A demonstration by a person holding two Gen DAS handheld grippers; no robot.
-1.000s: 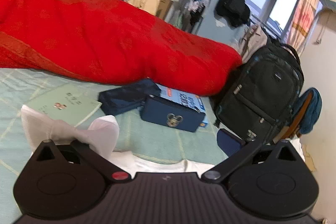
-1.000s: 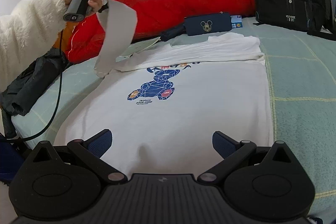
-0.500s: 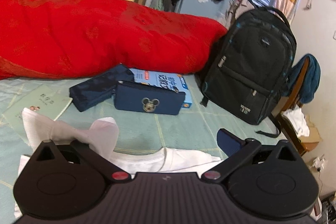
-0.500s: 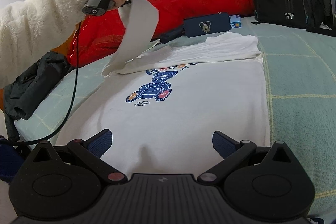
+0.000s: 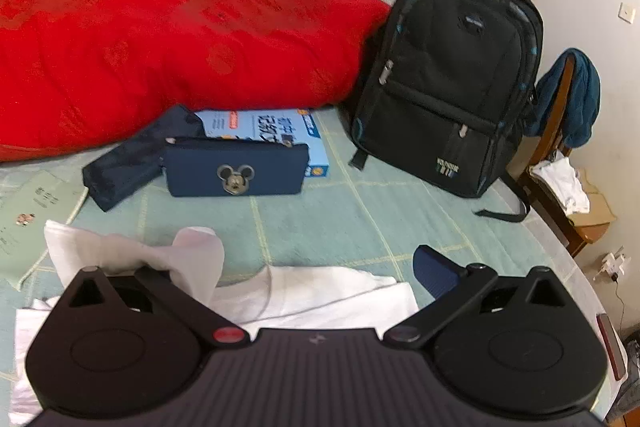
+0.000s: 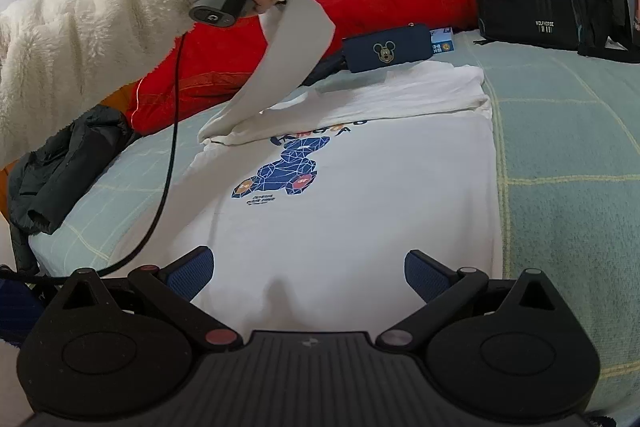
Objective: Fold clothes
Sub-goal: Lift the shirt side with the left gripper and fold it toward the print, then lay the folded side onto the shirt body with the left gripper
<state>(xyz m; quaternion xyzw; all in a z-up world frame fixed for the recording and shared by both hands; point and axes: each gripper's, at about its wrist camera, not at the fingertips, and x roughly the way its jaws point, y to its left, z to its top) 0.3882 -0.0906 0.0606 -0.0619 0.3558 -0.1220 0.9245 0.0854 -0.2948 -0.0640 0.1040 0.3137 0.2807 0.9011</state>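
Observation:
A white T-shirt with a blue bear print lies flat on the green bed, its far sleeve folded in. My left gripper is held up over the shirt's collar end, its fingers spread wide. The shirt's near sleeve is draped over its left finger and hangs down as a long strip. The blue pad of its right finger is bare. A hand in a white fleece sleeve holds that gripper. My right gripper is open low over the shirt's hem, with nothing between its pads.
A red quilt runs along the far side of the bed. A navy Mickey pouch, a blue box and a black backpack sit beyond the shirt. A dark jacket lies at the bed's left edge.
The left gripper has carried the lifted sleeve rightward across the shirt, and its view has swung toward the backpack. The right gripper has stayed where it was.

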